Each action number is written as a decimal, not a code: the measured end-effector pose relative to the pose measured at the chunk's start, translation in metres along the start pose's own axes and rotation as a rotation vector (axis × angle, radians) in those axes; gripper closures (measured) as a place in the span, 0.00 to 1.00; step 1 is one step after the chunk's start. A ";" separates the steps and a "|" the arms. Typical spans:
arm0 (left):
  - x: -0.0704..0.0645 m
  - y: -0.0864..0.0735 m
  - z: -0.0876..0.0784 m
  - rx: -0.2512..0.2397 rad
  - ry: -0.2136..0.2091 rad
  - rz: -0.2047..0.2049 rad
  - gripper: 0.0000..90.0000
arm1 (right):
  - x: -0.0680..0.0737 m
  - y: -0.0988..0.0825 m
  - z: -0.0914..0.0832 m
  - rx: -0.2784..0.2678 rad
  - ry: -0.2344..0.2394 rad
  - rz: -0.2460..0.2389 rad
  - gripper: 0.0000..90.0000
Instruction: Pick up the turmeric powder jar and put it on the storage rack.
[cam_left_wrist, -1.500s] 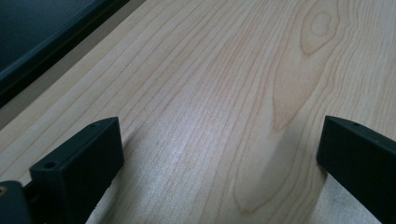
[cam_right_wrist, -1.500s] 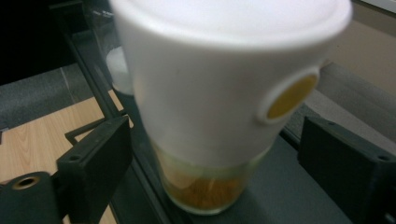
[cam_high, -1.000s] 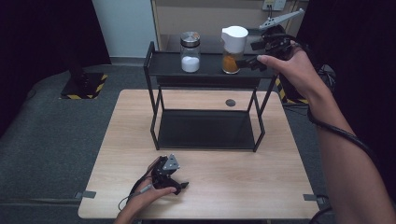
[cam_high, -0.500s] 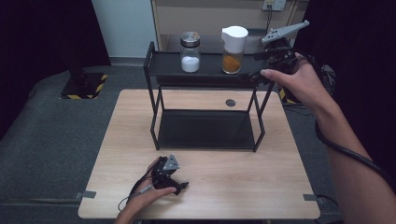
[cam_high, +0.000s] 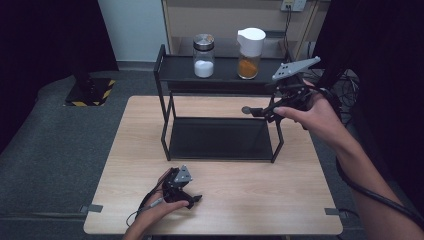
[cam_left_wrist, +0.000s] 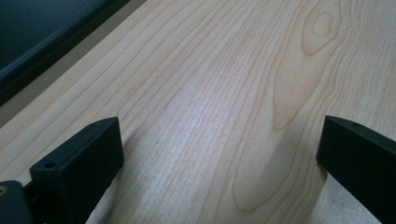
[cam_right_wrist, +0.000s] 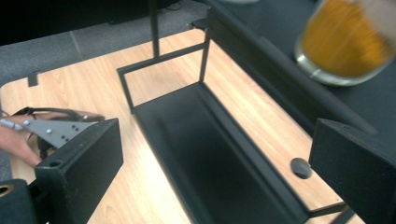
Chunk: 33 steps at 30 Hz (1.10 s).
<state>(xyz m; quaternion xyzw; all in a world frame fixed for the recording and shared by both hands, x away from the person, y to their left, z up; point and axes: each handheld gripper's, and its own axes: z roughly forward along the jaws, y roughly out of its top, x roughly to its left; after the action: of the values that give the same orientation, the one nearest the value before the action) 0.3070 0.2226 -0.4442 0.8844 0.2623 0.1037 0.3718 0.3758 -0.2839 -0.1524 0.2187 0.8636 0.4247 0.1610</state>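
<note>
Orange-filled jar (cam_high: 249, 54), white cap, upright on top shelf (cam_high: 225, 69), just beyond and above right gripper (cam_high: 261, 112). Jaws wide apart, empty. Lowered and drawn back from jar since earlier frame. Left gripper (cam_high: 192, 199) open, empty, on table (cam_high: 250, 195).

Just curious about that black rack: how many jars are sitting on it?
2, both on the top shelf of the rack: a jar of white powder toward the left, and a jar of orange powder to its right, nearest the right gripper. Its lower shelf holds none.
</note>
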 end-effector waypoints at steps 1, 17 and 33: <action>0.000 0.000 0.000 0.000 0.000 0.000 0.00 | 0.001 -0.002 0.001 0.003 0.002 0.001 0.04; -0.001 0.000 0.000 -0.002 0.002 -0.002 0.00 | 0.025 -0.063 0.044 0.056 0.014 0.012 0.05; 0.000 0.000 0.000 0.000 0.002 0.000 0.00 | 0.029 -0.113 0.073 0.100 0.021 0.065 0.04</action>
<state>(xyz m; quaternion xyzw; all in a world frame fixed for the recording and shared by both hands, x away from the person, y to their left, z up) 0.3065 0.2225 -0.4442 0.8844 0.2627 0.1046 0.3713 0.3572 -0.2822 -0.2890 0.2498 0.8779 0.3883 0.1271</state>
